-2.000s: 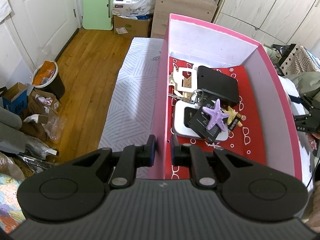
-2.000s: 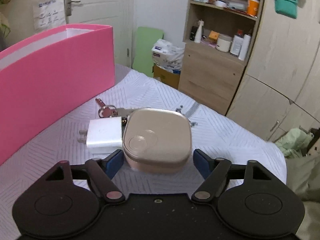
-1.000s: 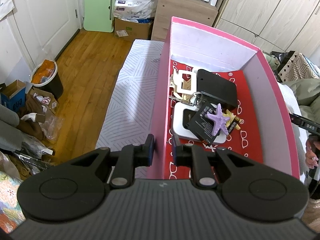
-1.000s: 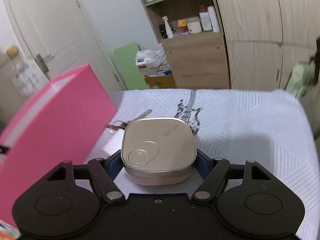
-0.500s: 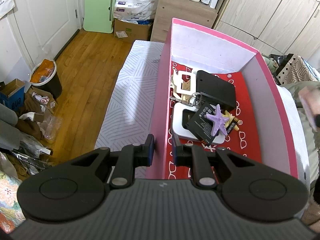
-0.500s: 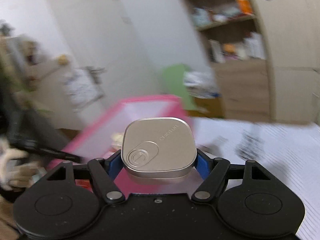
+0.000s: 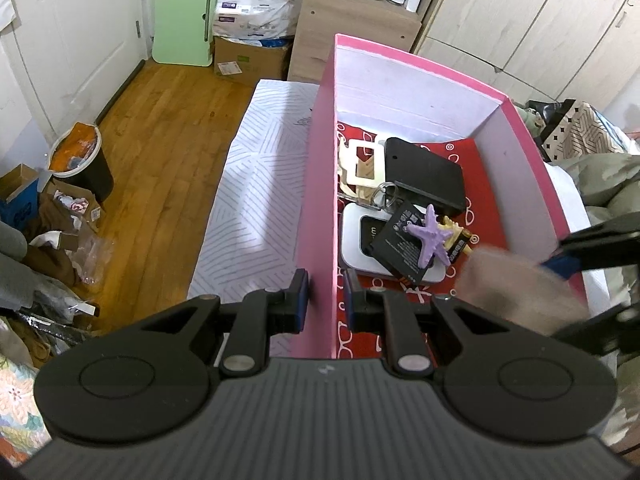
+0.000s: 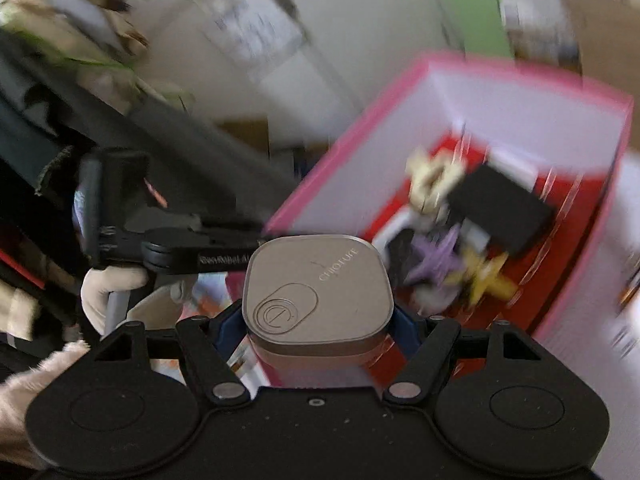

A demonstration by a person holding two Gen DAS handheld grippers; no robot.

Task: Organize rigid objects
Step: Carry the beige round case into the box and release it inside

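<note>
Our left tool [image 7: 323,295] is clenched on the near left wall of the pink box [image 7: 316,208], one pad outside and one inside. Our right tool [image 8: 318,320] is grasping a square champagne-coloured tin [image 8: 316,288] by its two sides; the tin hangs above the near right part of the box, and in the left wrist view it shows only as a blurred tan shape [image 7: 516,288] over the right wall. Inside the box, on the red patterned lining [image 7: 480,168], lie a black case [image 7: 424,176], a cream cut-out frame [image 7: 362,164], a metal key ring [image 7: 386,194], a white device with a dark screen [image 7: 356,232], a black battery [image 7: 400,246] lying tilted on it, a purple starfish [image 7: 432,236] on the battery, and a yellow figure [image 7: 452,228] just beside the starfish. The box stands on a bed with a white striped cover [image 7: 248,184]. Beyond lie a wooden floor [image 7: 160,128], a bin [image 7: 80,160], a green folded board [image 7: 184,12] and a wooden cabinet [image 7: 356,32]. A gloved hand [image 8: 108,292] grips the left tool's handle in the right wrist view.
</note>
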